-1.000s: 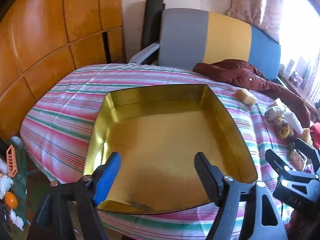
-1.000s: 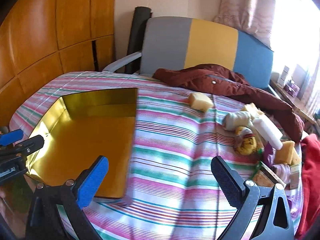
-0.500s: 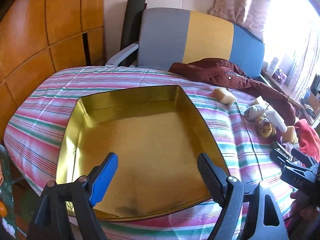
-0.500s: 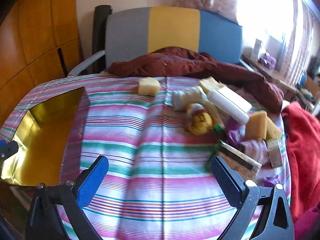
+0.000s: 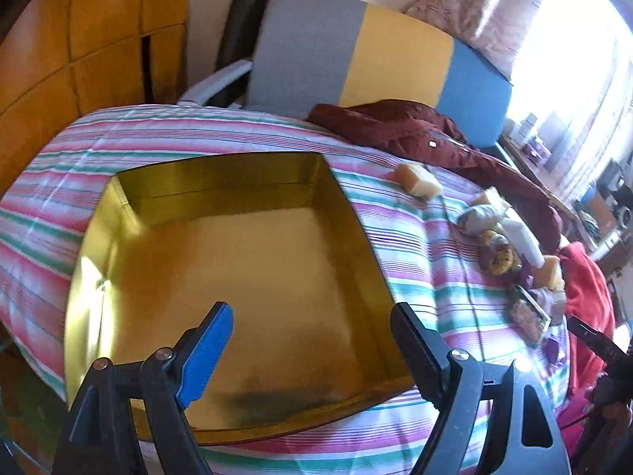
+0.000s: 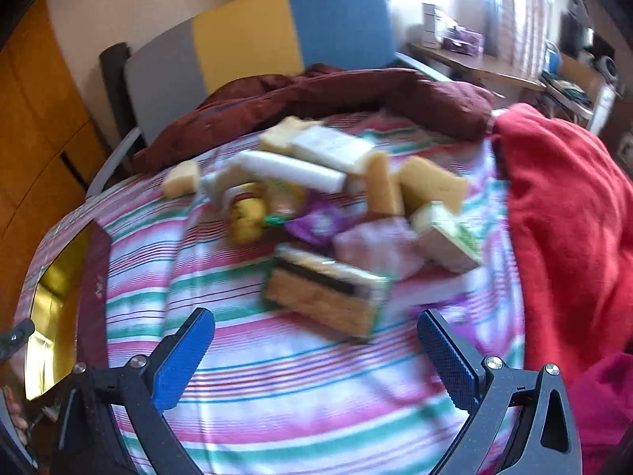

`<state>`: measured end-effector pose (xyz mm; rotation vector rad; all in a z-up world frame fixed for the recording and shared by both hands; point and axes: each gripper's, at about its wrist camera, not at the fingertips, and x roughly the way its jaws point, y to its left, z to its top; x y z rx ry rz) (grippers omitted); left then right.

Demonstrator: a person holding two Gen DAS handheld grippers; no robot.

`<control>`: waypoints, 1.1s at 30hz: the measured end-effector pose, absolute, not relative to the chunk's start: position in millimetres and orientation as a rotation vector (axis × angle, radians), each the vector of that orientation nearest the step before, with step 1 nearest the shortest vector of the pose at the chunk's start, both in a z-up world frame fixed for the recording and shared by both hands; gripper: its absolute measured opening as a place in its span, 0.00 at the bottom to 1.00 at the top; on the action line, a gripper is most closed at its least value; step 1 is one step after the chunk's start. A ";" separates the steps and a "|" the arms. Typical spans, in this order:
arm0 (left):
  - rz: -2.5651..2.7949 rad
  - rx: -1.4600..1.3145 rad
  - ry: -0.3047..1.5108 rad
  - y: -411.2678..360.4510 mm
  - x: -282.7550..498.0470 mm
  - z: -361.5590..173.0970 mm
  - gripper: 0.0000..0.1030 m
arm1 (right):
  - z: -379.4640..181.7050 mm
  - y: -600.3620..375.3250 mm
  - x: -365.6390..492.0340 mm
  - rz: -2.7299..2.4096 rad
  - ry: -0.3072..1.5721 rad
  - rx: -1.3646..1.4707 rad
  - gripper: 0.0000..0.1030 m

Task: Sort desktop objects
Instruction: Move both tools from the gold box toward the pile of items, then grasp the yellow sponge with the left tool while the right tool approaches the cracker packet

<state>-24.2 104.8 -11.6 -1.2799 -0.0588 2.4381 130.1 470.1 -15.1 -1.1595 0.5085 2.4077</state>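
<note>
Only left gripper [image 5: 308, 336], released, sees whole gold tin [image 5: 221, 213]; right gripper [image 6: 316, 340], released, faces sponge pile [image 6: 328, 213].

Left hand-held gripper [image 5: 308, 340] and right hand-held gripper [image 6: 316, 350] both angle downward, jaws spread, empty.

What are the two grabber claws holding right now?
Nothing. The left gripper hangs open over the empty gold tin, and the right gripper is open above the striped cloth, short of the sponge pack.
</note>
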 end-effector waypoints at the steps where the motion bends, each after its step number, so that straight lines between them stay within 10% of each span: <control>1: 2.417 -1.273 -0.055 109.8 -23.5 -10.4 0.81 | -14.9 474.3 131.8 2.408 0.506 -1.166 1.00; 16: 2.160 -1.271 -0.009 187.7 -49.0 7.1 1.00 | -40.3 452.9 67.5 2.636 0.010 -1.450 1.00; 33: 2.113 -1.442 0.010 314.8 -159.4 2.6 0.99 | -48.7 457.3 61.6 2.727 0.005 -1.391 1.00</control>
